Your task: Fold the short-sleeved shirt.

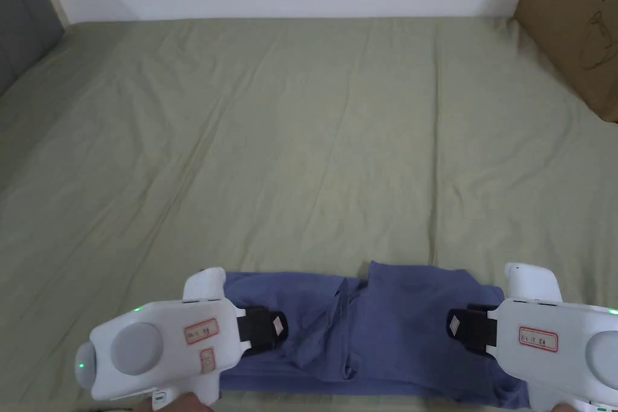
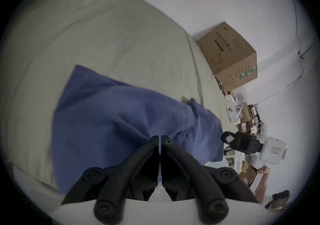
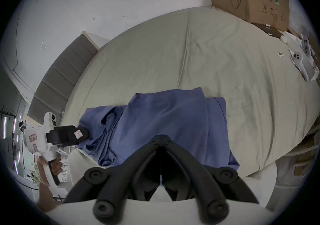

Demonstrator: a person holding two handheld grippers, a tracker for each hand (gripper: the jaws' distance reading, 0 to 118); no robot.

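1. The blue shirt (image 1: 374,329) lies bunched up on the green bed sheet (image 1: 302,142), at the near edge of the bed, close to the person.
2. The left gripper (image 1: 279,326) is on the shirt's left end. In the left gripper view its two jaws are pressed together with a thin bit of blue cloth between them — it is pinching the shirt (image 2: 107,116).
3. The right gripper (image 1: 454,326) is on the shirt's right end. In the right gripper view its jaws meet at the tips, right on the blue cloth (image 3: 164,121) — it looks like it is pinching the shirt too.
4. The shirt is between the two grippers, and they point at each other.
5. A brown box (image 1: 573,27) stands at the far right of the bed, well away from the shirt.
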